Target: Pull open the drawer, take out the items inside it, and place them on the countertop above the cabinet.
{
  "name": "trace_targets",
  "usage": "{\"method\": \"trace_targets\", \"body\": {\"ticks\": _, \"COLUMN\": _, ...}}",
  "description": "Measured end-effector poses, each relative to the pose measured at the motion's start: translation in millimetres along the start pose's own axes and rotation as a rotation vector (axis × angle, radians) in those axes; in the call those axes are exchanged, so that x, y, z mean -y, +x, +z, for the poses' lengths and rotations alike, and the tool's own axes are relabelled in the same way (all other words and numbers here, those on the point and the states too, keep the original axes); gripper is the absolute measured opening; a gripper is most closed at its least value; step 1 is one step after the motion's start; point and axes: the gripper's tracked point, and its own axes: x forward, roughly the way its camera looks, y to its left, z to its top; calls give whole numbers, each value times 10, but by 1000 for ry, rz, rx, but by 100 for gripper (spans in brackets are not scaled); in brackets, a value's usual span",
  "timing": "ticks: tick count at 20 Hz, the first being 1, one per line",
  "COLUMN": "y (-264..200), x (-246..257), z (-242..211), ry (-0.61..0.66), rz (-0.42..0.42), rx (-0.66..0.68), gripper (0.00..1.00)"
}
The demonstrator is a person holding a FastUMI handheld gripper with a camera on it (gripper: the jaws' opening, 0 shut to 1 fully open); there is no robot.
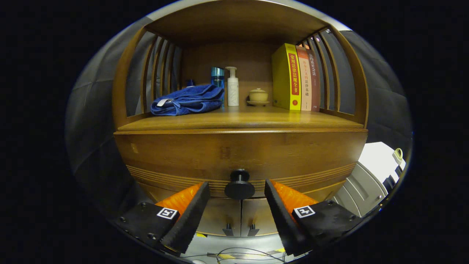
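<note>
The wooden drawer front [240, 152] of the cabinet is closed, and its round black knob [239, 187] sticks out toward me. My gripper [237, 187] is open, with one finger on each side of the knob and a gap left on both sides. The countertop [242, 119] above the drawer is a wooden shelf under a slatted frame. What lies inside the drawer is hidden.
On the countertop lie a folded blue towel [188, 99], a blue bottle [217, 76], a white pump bottle [232, 87], a small lidded cup on a saucer [258, 96] and three upright books [296, 77]. Below the drawer are two cabinet doors [240, 216]. A white unit [370, 176] stands at the right.
</note>
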Motion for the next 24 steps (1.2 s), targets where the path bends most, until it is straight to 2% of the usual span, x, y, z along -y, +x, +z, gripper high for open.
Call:
{"method": "trace_targets", "body": {"ticks": 3, "y": 82, "x": 16, "z": -15, "ry": 7, "rz": -10, "rx": 0, "gripper": 99}}
{"method": "trace_targets", "body": {"ticks": 4, "y": 99, "x": 37, "z": -15, "ry": 3, "rz": -18, "rx": -2, "gripper": 96}}
{"method": "trace_targets", "body": {"ticks": 6, "y": 109, "x": 52, "z": -24, "ry": -5, "rz": -29, "rx": 2, "gripper": 88}}
{"method": "trace_targets", "body": {"ticks": 10, "y": 117, "x": 52, "z": -51, "ry": -8, "rz": -31, "rx": -3, "gripper": 62}}
{"method": "trace_targets", "body": {"ticks": 13, "y": 115, "x": 48, "z": -55, "ry": -21, "rz": -36, "rx": -12, "gripper": 55}}
{"method": "trace_targets", "body": {"ticks": 19, "y": 45, "x": 44, "z": -73, "ry": -39, "rz": -32, "rx": -24, "gripper": 43}}
{"method": "trace_targets", "body": {"ticks": 24, "y": -195, "x": 39, "z": -162, "ry": -25, "rz": -36, "rx": -47, "gripper": 43}}
